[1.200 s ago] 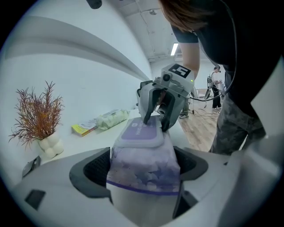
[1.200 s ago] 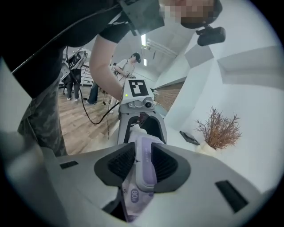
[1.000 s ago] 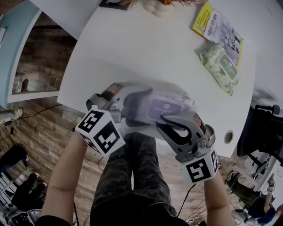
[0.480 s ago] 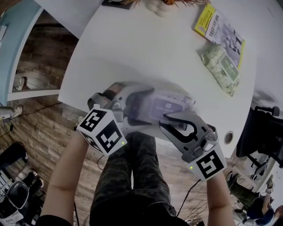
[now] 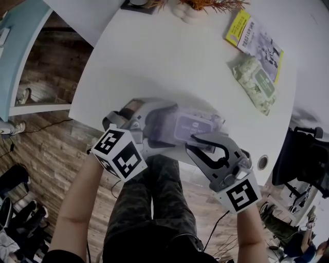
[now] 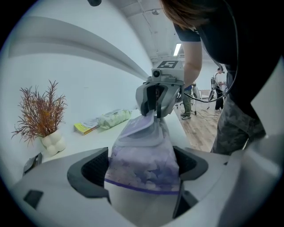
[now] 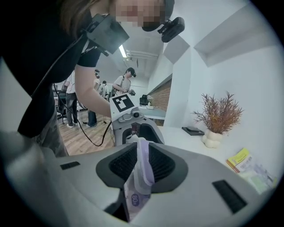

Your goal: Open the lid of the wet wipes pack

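A purple wet wipes pack point(image 5: 194, 123) hangs over the near edge of the white table point(image 5: 169, 61), held between both grippers. My left gripper point(image 5: 153, 123) is shut on the pack's left end; in the left gripper view the pack point(image 6: 144, 159) fills the space between the jaws. My right gripper point(image 5: 199, 137) is shut on a thin lilac flap, the pack's lid point(image 7: 143, 166), which stands on edge between its pads. From the left gripper view, the right gripper point(image 6: 157, 111) pinches the lifted lid point(image 6: 141, 126) at the pack's far end.
A green wipes pack point(image 5: 255, 82) and a yellow booklet point(image 5: 252, 36) lie at the table's far right. A white vase with dried twigs point(image 5: 187, 7) stands at the back. A round hole point(image 5: 263, 162) sits near the right front corner. People stand in the room behind.
My right gripper has rolled about its own axis, its marker cube swinging round, still on the lid. The left gripper and the pack have stayed where they were.
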